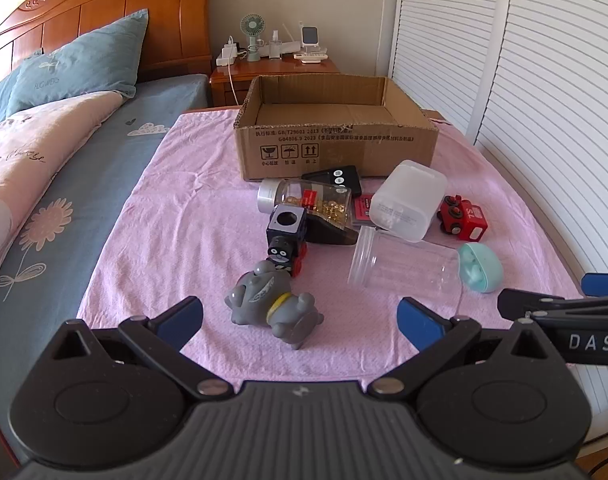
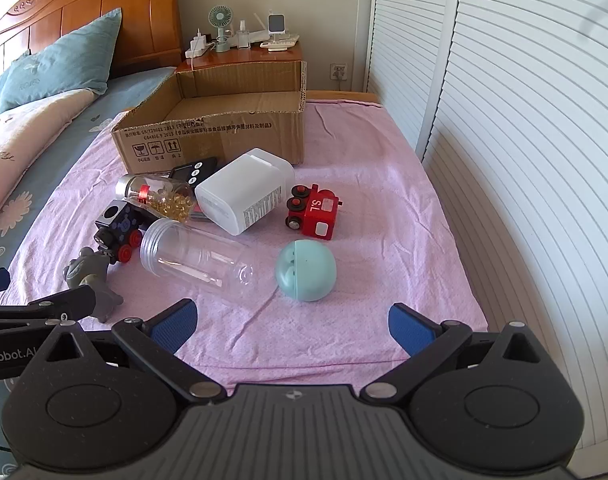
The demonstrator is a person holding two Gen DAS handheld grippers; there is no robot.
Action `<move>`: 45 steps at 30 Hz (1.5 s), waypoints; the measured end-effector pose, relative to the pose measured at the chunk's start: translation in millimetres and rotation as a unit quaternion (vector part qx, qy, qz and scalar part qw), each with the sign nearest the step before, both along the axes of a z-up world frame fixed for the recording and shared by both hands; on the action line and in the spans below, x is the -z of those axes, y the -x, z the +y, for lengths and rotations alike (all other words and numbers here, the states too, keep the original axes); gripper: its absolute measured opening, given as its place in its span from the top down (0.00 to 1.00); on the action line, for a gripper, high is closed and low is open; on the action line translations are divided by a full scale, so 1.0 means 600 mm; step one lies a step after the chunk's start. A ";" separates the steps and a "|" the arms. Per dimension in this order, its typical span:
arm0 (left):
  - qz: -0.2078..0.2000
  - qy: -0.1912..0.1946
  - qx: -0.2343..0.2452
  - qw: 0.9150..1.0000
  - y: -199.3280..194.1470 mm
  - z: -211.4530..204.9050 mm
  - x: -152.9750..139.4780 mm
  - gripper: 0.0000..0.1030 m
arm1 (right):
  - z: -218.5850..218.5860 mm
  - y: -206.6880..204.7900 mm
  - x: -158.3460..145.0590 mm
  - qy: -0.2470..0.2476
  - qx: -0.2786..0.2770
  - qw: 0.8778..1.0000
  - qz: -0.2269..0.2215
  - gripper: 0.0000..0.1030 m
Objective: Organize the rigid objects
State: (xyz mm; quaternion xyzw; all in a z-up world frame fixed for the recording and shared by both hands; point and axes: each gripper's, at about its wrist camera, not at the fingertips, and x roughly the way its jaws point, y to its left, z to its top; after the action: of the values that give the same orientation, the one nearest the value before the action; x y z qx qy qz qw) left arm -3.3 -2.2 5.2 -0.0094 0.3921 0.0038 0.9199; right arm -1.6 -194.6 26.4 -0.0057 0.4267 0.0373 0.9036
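I have both grippers hovering low at the near edge of the pink cloth (image 1: 176, 216), fingers spread wide on each and nothing between them. The left gripper (image 1: 300, 318) looks straight at the grey rubber-looking animal toy (image 1: 274, 306), lying on its side just ahead; the right gripper (image 2: 290, 322) faces the teal egg-shaped case (image 2: 305, 270).

The clutter sits in one heap between me and the open cardboard box (image 1: 335, 140), which looks empty — I take that as the destination. The grey toy looks light and slightly grippy; I would close across its belly near the yellow band, where it is narrowest. The teal case is smooth and round, likely to squirt out of the fingers, so I would pinch across its widest middle, not near an end.

The clear jar (image 2: 196, 258) lies on its side, open-mouthed and lidless; thin plastic, light, free to roll — best taken across the body near the threaded rim. The capsule bottle (image 1: 304, 200) looks heavier and may be glass, so gently. It leans among the black toy train (image 1: 286, 240) and the white plastic container (image 1: 407, 204), which is bulky and probably too broad except across its narrow side. The red toy train (image 2: 313, 216) stands apart, blocky and easy.
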 end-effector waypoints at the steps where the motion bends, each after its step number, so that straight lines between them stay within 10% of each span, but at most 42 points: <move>1: 0.000 0.000 0.001 1.000 0.000 0.001 0.000 0.01 | 0.000 0.000 -0.001 0.001 0.000 1.000 0.000 0.00; 45: -0.004 0.002 0.007 1.000 0.002 -0.003 -0.006 0.01 | -0.001 0.002 -0.004 0.002 0.001 1.000 -0.003 0.00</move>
State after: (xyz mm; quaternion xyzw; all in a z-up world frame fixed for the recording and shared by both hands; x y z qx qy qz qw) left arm -4.8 -4.0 9.1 -0.0086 0.3886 -0.0034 0.9214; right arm -2.6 -195.3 29.0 -0.0078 0.4240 0.0358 0.9049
